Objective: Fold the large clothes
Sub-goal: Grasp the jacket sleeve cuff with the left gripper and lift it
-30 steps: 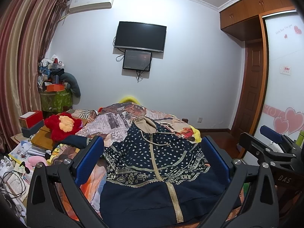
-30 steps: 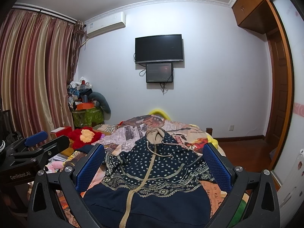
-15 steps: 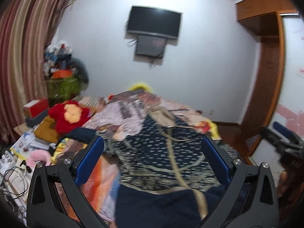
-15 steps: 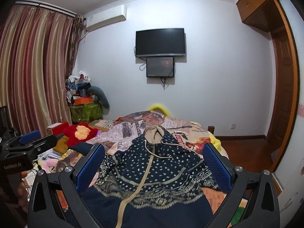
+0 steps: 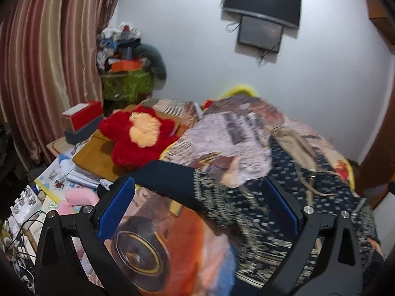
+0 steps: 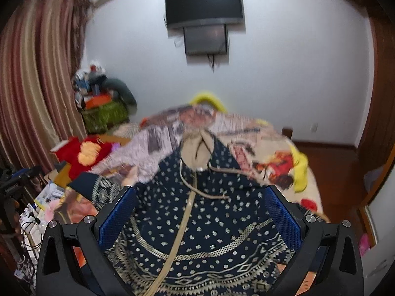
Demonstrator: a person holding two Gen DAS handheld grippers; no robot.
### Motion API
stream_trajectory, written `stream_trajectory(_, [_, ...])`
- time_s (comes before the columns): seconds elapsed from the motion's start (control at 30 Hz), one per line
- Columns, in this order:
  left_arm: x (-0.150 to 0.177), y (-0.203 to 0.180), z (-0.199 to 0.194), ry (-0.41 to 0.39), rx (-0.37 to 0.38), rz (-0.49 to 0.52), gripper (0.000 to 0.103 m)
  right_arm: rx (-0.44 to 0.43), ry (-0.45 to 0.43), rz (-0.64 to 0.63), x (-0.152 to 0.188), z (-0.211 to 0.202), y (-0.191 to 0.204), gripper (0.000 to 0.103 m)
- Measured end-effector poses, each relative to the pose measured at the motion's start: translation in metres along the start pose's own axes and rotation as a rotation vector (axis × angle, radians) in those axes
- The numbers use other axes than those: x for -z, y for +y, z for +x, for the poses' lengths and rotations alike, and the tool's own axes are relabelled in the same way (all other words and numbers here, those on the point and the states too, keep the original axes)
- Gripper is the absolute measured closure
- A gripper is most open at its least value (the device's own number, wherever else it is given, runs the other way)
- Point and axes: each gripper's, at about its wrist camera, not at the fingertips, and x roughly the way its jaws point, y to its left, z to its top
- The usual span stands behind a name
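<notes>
Navy patterned hoodie point(image 6: 205, 222) spread flat

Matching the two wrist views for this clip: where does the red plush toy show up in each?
Left wrist view: the red plush toy sits left of centre, on the cluttered side table beside the bed.
Right wrist view: the red plush toy is smaller, at the left edge, mid-height.
Shared landmark: the wall-mounted TV, high on the far wall in both.

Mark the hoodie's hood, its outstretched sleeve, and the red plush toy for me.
hood point(image 6: 197, 151), right wrist view, beige lining.
sleeve point(image 5: 170, 177), left wrist view, plain navy cuff end.
red plush toy point(image 5: 143, 129), left wrist view, pale centre.
</notes>
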Motion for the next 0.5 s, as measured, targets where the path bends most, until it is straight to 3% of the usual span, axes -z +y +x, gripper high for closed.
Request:
stream_trajectory(0.23, [0.012,0.016,0.086,0.169,-0.098,0.028,0.000,-0.017,0.248,0.051,0.012,0.109,-0.013,0.000])
stream_trajectory(0.37, [0.017,0.028,0.127,0.280,-0.088,-0.048,0.000,-0.021,0.350,0.037,0.024,0.158,-0.010,0.000])
stream_trajectory(0.5, [0.021,0.046,0.168,0.391,-0.071,-0.160,0.012,-0.047,0.409,0.011,0.033,0.192,-0.003,0.000])
